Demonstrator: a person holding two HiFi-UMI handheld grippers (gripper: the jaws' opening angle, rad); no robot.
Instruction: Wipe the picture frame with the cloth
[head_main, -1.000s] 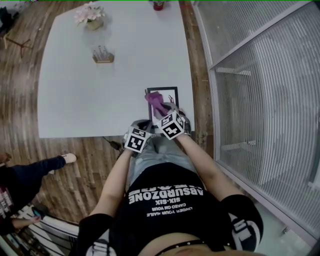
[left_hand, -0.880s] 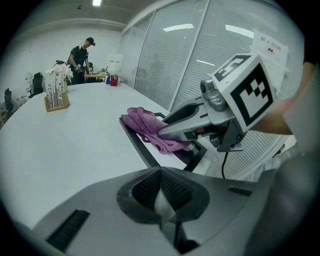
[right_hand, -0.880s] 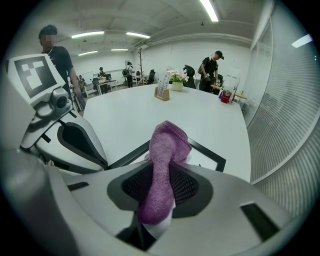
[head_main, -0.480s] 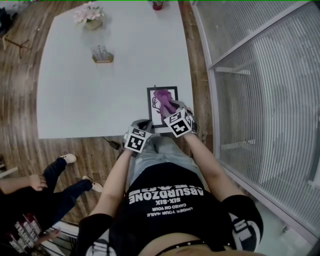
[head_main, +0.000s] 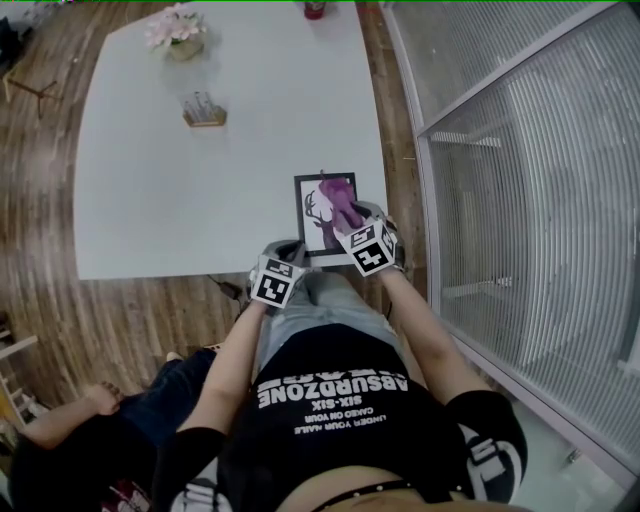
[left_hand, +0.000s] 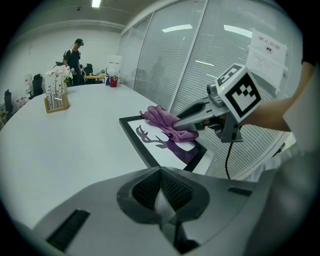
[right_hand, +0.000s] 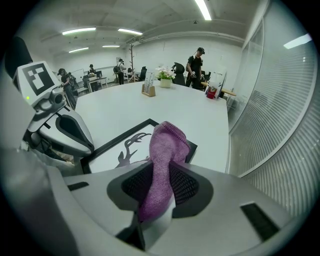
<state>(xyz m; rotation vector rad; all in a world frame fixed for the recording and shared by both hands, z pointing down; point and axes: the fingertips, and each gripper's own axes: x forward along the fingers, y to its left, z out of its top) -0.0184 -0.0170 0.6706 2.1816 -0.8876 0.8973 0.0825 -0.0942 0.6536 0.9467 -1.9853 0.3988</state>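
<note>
Lying flat on the white table (head_main: 200, 180) by its near right corner, the picture frame (head_main: 312, 212) has a black border around a white sheet with a dark deer silhouette. The purple cloth (head_main: 340, 200) rests on the right part of the picture, covering some of the print and reaching toward the frame's far right corner. The right gripper (head_main: 352, 224) has its jaws clamped on one end of the cloth; in the right gripper view the fabric runs up between the two ribbed pads and folds over beyond them onto the glass. Its marker cube sits just over the frame's near right edge.

The left gripper (left_hand: 160, 192) is at the table's near edge, just beside the frame's near left corner. Its jaws are pressed together with nothing between them. Whether it touches the frame cannot be told.

Farther across the table stand a small wooden holder (head_main: 204, 110) with thin clear rods and, near the far left corner, a pot of pink flowers (head_main: 182, 30). A red object (head_main: 316, 10) sits at the far edge. A glass partition (head_main: 520, 180) with blinds runs along the right side, close to the table. Wooden floor (head_main: 120, 310) shows to the left, where another person (head_main: 90, 415) is low down beside the one holding the grippers.
</note>
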